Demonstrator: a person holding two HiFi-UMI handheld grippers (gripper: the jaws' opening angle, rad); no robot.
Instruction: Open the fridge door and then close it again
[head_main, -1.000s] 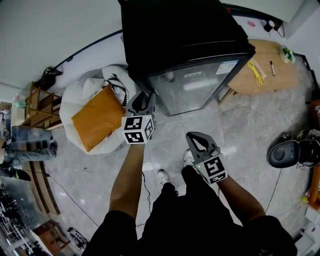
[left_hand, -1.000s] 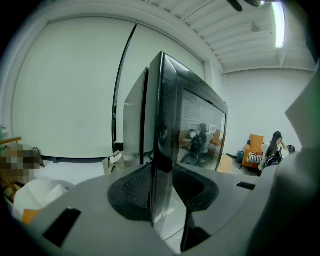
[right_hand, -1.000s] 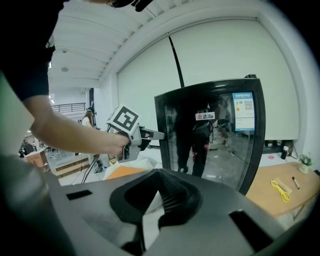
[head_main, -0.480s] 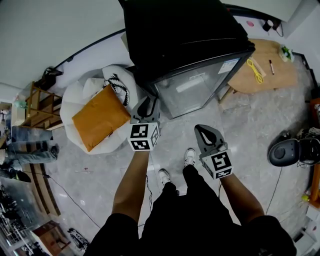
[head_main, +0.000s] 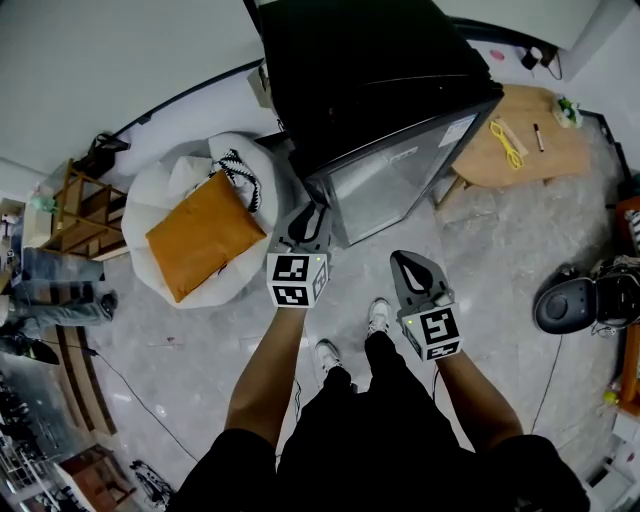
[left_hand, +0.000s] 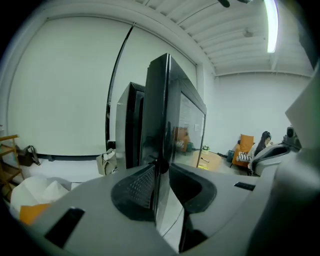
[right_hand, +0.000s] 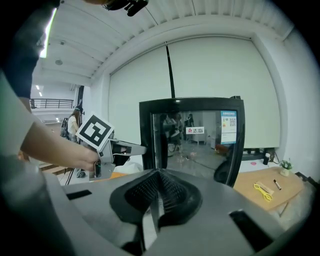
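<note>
The black fridge (head_main: 370, 70) stands in front of me, its glass door (head_main: 400, 170) a little ajar at its left edge. My left gripper (head_main: 312, 215) is at that free edge. In the left gripper view the door edge (left_hand: 159, 115) stands between the jaws of the left gripper (left_hand: 161, 170), which have just been closing; both pads lie against it. My right gripper (head_main: 408, 262) hangs in front of the door without touching it, shut on nothing. The right gripper view shows the right gripper (right_hand: 158, 186) with its pads together, and the glass door (right_hand: 200, 145) beyond.
A white beanbag with an orange cushion (head_main: 205, 235) lies left of the fridge. A round wooden table (head_main: 520, 150) with yellow scissors stands to the right. A wooden shelf (head_main: 75, 210) is at far left, a black device (head_main: 570, 305) on the floor at right. The person's shoes (head_main: 378, 315) are below the grippers.
My left gripper has shifted right and toward me along the door's free edge, and the door stands slightly further out. The right gripper has turned a little and stayed in place.
</note>
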